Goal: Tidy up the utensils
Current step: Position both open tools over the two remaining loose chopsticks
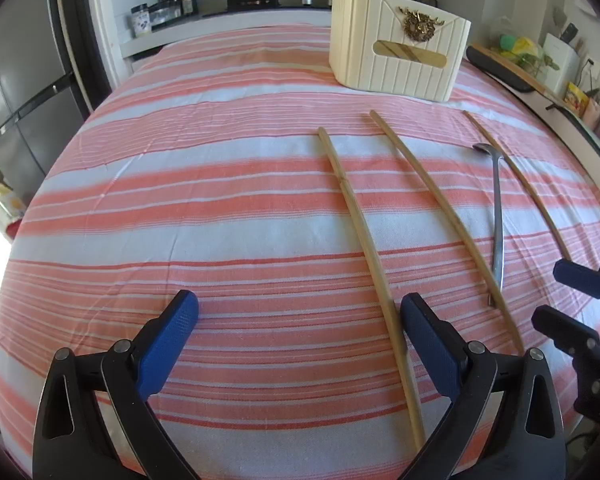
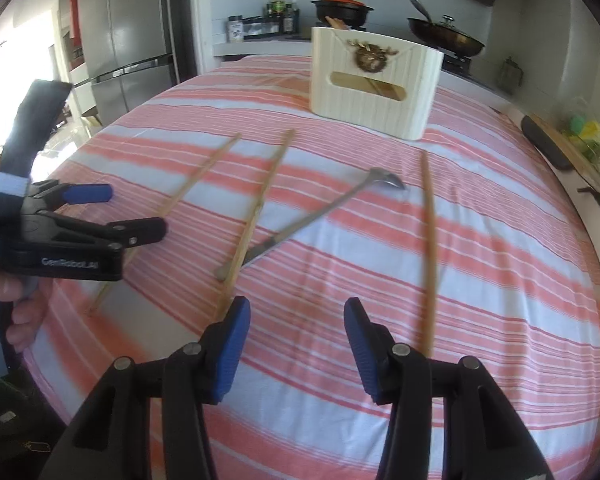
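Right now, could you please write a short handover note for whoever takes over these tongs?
Left tongs: open, empty, low over the striped cloth.
Right tongs: open, empty.
On the cloth: three chopsticks, left, middle, right, and a metal spoon lying between the middle and right ones.
Cream holder stands at the far end, with some utensils already inside.
Left: all four loose pieces go into the holder.

Right gripper (image 2: 297,344), fingers apart, above the striped cloth (image 2: 500,280). Metal tongs (image 2: 320,216) lie diagonally, their tip toward a cream holder (image 2: 376,92) standing beyond. One wooden stick (image 2: 429,248) lies right of the tongs; another (image 2: 256,216) crosses their near end; a third (image 2: 188,188) lies farther left, beside the left gripper (image 2: 128,212), also parted.
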Demonstrator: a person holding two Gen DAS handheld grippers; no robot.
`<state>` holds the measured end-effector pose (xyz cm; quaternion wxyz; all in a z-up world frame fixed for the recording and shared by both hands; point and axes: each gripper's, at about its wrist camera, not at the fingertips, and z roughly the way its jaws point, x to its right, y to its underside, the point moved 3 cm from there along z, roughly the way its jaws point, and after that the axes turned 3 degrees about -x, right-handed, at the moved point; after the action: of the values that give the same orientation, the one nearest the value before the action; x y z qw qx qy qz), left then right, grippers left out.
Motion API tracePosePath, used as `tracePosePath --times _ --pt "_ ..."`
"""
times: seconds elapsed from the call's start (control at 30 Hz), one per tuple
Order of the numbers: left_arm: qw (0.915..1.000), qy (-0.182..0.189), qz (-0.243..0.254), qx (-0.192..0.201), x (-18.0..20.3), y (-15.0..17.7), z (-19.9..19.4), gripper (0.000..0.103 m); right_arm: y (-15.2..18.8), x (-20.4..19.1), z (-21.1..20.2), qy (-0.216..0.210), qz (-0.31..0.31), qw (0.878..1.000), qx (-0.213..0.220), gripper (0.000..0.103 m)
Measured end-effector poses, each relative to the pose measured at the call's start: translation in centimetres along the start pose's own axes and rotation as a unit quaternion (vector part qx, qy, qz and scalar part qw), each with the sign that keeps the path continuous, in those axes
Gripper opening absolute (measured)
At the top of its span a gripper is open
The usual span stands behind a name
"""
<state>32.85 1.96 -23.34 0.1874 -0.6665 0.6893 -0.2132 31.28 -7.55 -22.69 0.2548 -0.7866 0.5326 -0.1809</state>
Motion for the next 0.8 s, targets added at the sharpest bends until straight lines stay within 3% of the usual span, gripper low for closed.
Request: tracePosePath --times 0.17,0.33,0.47,0.57,0.8 --pt "1.0 -0.002 0.001 -0.001 -0.1 0.1 -0.1 0.101 0.1 3.0 -1.3 0.04 0.041 0.998 0.023 0.05" --pt "0.9999 -0.006 0.008 -0.011 -0.4 0.4 -0.2 0.101 1.4 8.8 -0.6 0.048 0.13 0.99 -0.016 0.05" --pt "0.9991 -0.004 0.028 -0.03 -0.5 -0.2 0.0 0.102 0.9 8.7 1.0 0.029 0.093 0.993 -0.064 0.05" --pt "0.9981 0.0 0.041 -0.047 -0.8 -0.9 0.4 0.102 -0.3 8.2 2.1 0.038 0.042 0.995 -0.081 0.049" --pt "0.997 0.004 0.024 -0.073 -2.5 -3.8 2.4 0.1 -4.2 10.9 4.9 0.035 0.051 0.993 -0.1 0.048"
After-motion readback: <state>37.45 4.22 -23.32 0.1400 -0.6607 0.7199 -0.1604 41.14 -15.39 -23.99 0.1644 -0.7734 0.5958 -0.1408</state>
